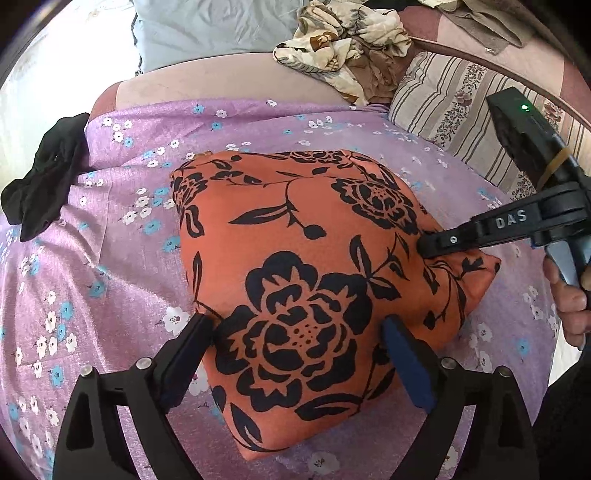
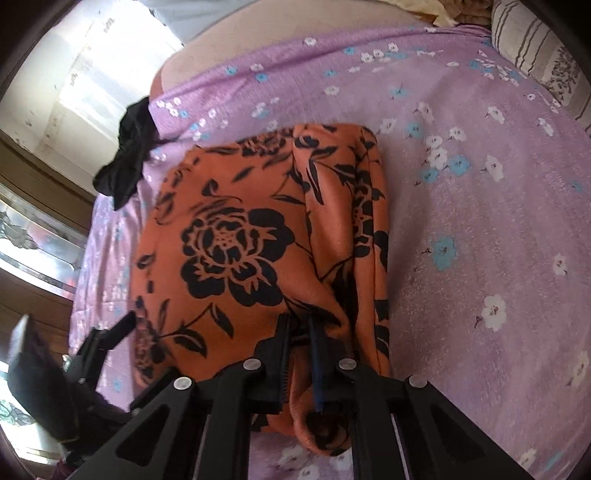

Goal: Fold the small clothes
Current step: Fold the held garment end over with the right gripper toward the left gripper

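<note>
An orange garment with a black flower print [image 1: 303,258] lies folded into a compact rectangle on a purple flowered bedsheet [image 1: 122,251]. My left gripper [image 1: 295,325] is open wide. Its fingers straddle the garment's near end without pinching it. From the right, my right gripper [image 1: 428,247] reaches onto the garment's right edge. In the right wrist view the right gripper [image 2: 299,321] is shut on a raised fold of the orange garment [image 2: 236,229] at its near edge. The left gripper [image 2: 110,332] shows blurred at the lower left of that view.
A crumpled black garment [image 1: 44,177] lies at the sheet's left edge. A heap of cream flowered clothes [image 1: 343,48], a pale blue pillow [image 1: 207,29] and a striped pillow [image 1: 461,118] sit at the back. A person's hand [image 1: 569,306] holds the right gripper.
</note>
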Demonstrator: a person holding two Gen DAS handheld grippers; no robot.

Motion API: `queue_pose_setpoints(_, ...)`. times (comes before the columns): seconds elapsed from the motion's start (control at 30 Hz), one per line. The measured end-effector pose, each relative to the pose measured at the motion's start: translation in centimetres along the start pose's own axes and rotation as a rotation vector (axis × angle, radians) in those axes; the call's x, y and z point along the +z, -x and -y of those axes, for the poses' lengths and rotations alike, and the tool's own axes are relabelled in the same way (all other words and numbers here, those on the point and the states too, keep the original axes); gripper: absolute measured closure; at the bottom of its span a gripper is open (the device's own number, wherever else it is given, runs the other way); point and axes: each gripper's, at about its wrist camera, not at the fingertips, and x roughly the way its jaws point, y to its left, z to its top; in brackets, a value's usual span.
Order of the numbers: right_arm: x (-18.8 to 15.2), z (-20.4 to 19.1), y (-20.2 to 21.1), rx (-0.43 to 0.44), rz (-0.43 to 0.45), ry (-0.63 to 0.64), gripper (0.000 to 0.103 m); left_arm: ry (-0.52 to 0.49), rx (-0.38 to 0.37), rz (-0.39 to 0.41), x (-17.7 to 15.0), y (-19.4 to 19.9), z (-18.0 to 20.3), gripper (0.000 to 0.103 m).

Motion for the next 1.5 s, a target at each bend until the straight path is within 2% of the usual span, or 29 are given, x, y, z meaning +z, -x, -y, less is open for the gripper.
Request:
queue_pose_setpoints(0.23,0.3,1.0,-0.6,0.060,-0.010,-0.061,0.093,0.007,0.003,-0.004,-0.1,-0.1,0.0,0.010)
queue_pose_setpoints(0.47,0.0,-0.2,0.1,0.028,-0.007,-0.043,0.093,0.028,0.002,-0.012,0.0,-0.1,-0.2,0.009)
queue_pose_setpoints(0.57,0.1,-0.4,1.4,0.051,-0.018,-0.042,0.092,0.063,-0.012,-0.016,0.5,0.4,-0.8,0.010)
queue_pose_setpoints(0.63,0.6,-0.4,2.7,0.108,0.015,-0.061,0.091,0.085,-0.017,0.002,1.1,1.1,-1.3,0.010)
queue_pose_setpoints(0.7,1.5,-0.8,4.3,0.142,0.087,-0.061,0.089,0.108,-0.022,0.045,2.1,2.3,-2.3,0.010)
queue_pose_setpoints(0.8,3.1,-1.1,5.0,0.126,0.156,-0.075,0.088,0.138,-0.005,0.084,3.2,2.9,-3.9,0.010)
queue_pose_setpoints(0.87,4.4,-0.7,4.7,0.123,0.177,-0.122,0.087,0.171,0.026,0.054,3.4,1.8,-5.2,0.010)
queue_pose_setpoints(1.0,6.3,-0.6,2.0,0.116,0.138,-0.170,0.087,0.209,0.042,-0.045,3.1,-1.1,-6.2,0.009)
queue_pose_setpoints(1.1,7.9,-0.7,-0.3,0.066,0.134,-0.164,0.087,0.188,0.050,-0.072,2.9,-2.1,-5.6,0.009)
queue_pose_setpoints(1.17,8.9,0.1,-2.8,0.029,0.083,-0.191,0.088,0.162,0.047,-0.084,2.8,-2.6,-5.1,0.009)
queue_pose_setpoints(1.23,9.3,1.2,-5.0,0.039,0.059,-0.227,0.088,0.168,0.040,-0.091,2.5,-2.9,-5.1,0.008)
queue_pose_setpoints(1.4,9.8,1.5,-3.6,0.074,0.084,-0.256,0.089,0.257,-0.003,-0.117,2.2,-3.0,-5.9,0.006)
queue_pose_setpoints(1.5,9.1,1.3,-0.9,0.079,0.133,-0.253,0.087,0.268,0.021,-0.119,2.2,-2.7,-5.6,0.006)
